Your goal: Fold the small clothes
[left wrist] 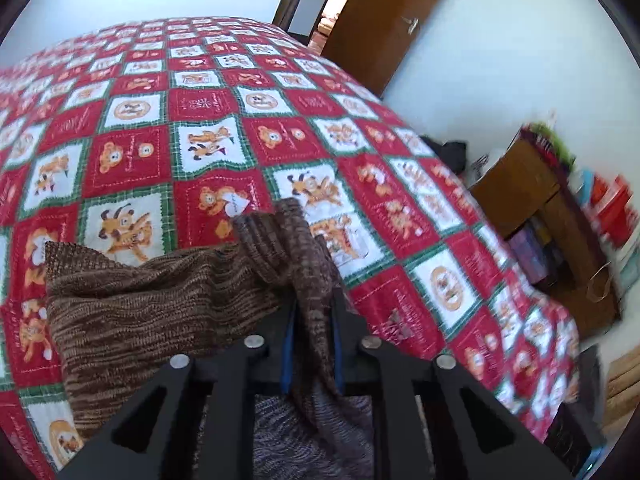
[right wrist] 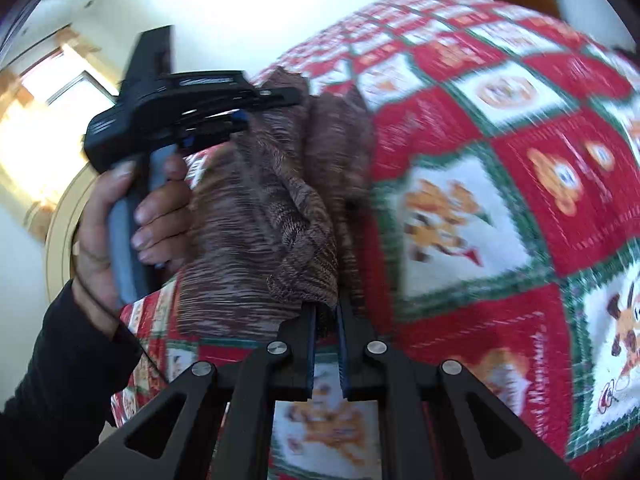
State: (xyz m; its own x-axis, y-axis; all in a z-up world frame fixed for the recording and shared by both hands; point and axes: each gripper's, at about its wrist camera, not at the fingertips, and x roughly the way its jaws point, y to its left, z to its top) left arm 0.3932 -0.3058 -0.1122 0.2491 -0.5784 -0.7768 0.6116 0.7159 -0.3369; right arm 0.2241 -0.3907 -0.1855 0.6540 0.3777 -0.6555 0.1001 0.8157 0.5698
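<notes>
Left wrist view: the left gripper (left wrist: pixel 313 316) is clamped on a brown knitted garment (left wrist: pixel 160 300) bunched above the bed (left wrist: pixel 200 120). Right wrist view: the right gripper (right wrist: pixel 325 312) pinches the garment's hem, the mottled, ribbed fabric hanging crumpled.

Coarse brown knit garment (left wrist: pixel 168 304) on a quilted cloth bedspread (left wrist: pixel 200 120); matt black plastic left gripper (left wrist: pixel 312 320).
</notes>
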